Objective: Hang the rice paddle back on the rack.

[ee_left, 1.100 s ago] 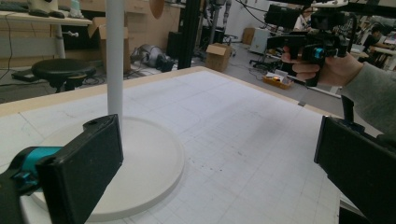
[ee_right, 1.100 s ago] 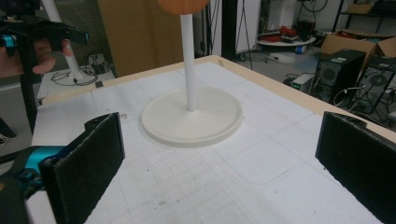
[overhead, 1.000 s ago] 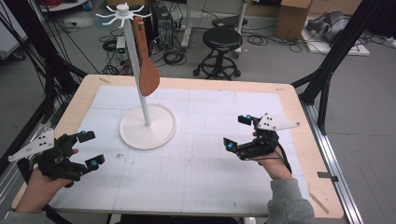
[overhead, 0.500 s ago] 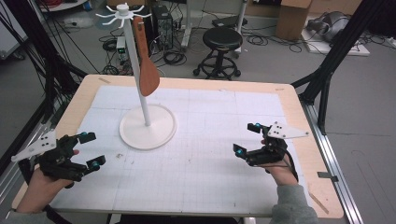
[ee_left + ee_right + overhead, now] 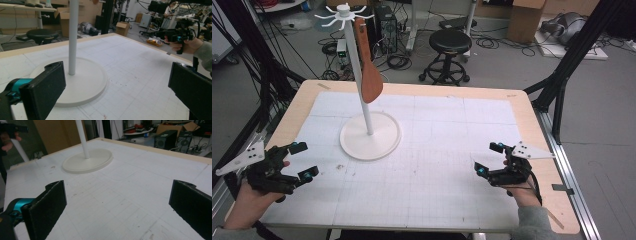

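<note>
Right gripper (image 5: 489,159) drawn back toward near right bench (image 5: 532,120) edge, jaws spread, empty. Left gripper (image 5: 303,160) likewise released, parked. Spatula (image 5: 368,65) hangs on stand (image 5: 371,135); hanging judged complete.

The left gripper (image 5: 117,92) hangs low over the white gridded mat (image 5: 140,65), its two black jaws standing wide apart with nothing between them. Just past the near jaw, a white pole (image 5: 73,37) rises from a round white base (image 5: 82,85) lying flat on the mat. Far across the table, a hand (image 5: 186,46) grips the other gripper (image 5: 172,35). A black stool (image 5: 41,33) stands beyond the edge.
</note>
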Available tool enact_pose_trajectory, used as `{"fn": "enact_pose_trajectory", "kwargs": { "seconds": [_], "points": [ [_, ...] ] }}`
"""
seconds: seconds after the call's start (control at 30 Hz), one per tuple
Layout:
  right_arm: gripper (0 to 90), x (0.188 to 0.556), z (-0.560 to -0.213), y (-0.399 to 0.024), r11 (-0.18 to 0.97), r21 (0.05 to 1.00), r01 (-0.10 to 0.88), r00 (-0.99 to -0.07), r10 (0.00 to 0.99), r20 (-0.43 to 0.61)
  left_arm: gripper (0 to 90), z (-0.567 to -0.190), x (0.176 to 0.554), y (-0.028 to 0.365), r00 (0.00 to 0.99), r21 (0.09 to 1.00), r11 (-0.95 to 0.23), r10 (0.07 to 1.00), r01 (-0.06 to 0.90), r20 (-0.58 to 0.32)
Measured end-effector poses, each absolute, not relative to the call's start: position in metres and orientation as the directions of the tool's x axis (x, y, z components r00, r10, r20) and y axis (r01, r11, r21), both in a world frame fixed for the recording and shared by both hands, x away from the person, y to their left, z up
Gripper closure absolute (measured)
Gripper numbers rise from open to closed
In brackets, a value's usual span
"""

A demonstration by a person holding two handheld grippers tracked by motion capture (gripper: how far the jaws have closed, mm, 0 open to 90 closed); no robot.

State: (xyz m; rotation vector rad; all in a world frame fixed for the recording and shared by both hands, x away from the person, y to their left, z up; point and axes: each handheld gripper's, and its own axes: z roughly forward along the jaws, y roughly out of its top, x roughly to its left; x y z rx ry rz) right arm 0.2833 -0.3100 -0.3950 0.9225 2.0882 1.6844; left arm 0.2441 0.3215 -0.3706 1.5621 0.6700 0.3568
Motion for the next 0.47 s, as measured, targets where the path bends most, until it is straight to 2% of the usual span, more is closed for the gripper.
{"fn": "enact_pose_trajectory", "kwargs": {
  "seconds": [0.2, 0.47],
  "points": [
    [0.0, 0.277, -0.405, -0.330, 0.028, 0.946, 0.322, -0.700, 0.680, 0.218, 1.7, -0.375, 0.245, 0.318, 0.773, 0.978, -0.006, 0.614, 0.208, -0.161],
    [0.0, 0.272, -0.402, -0.337, 0.017, 0.962, 0.272, -0.733, 0.652, 0.196, 1.7, -0.377, 0.246, 0.310, 0.784, 0.978, -0.015, 0.600, 0.209, -0.158]
  ]
}}
